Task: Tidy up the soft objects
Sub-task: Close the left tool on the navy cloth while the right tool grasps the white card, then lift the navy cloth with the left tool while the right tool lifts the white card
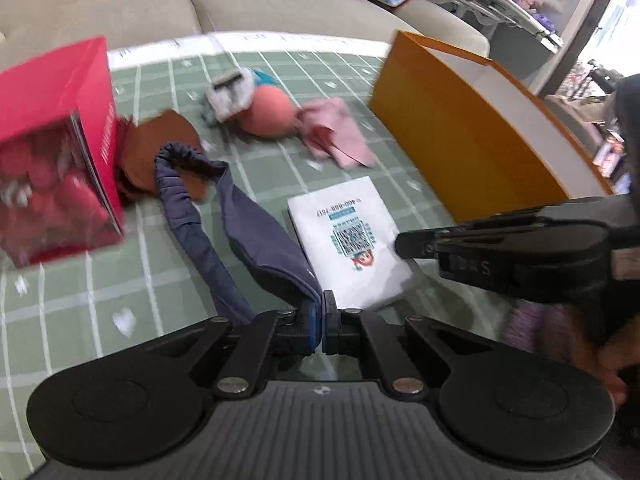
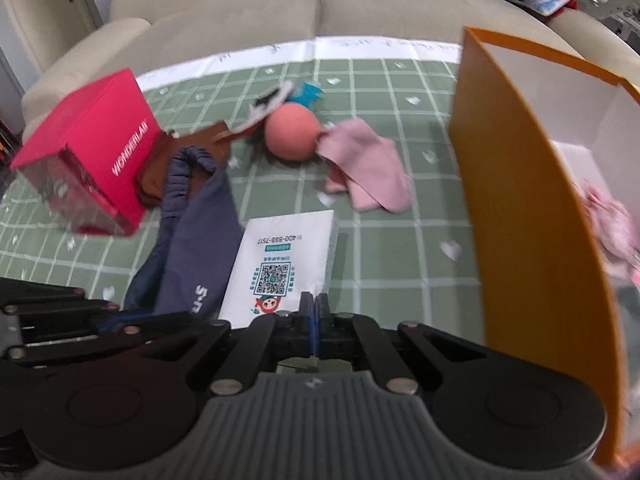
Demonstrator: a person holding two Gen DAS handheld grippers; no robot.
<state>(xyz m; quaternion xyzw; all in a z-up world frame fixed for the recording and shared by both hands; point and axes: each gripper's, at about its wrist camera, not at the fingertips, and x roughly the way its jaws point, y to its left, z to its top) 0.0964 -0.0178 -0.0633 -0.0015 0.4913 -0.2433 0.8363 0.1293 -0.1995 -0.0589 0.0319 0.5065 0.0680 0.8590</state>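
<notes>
My left gripper [image 1: 322, 314] is shut on the near end of a navy fabric band [image 1: 256, 240], whose gathered loop trails back toward a brown cloth [image 1: 160, 140]. My right gripper [image 2: 316, 308] is shut, its tips at the near right corner of a white packet with a QR code [image 2: 288, 256]. I cannot tell whether the right gripper pinches the packet's edge. Farther back lie a pink ball [image 2: 292, 136], a pink cloth [image 2: 364, 168] and a grey-white and blue soft item [image 1: 230, 96]. An open orange box [image 2: 520, 200] stands on the right with something pink [image 2: 612, 220] inside.
A red box [image 2: 100, 152] stands at the left, against the brown cloth. Everything lies on a green checked tablecloth [image 2: 400, 240]. A beige sofa [image 2: 280, 4] with cushions runs behind the table. In the left wrist view the right gripper [image 1: 400, 242] reaches in from the right over the packet [image 1: 352, 240].
</notes>
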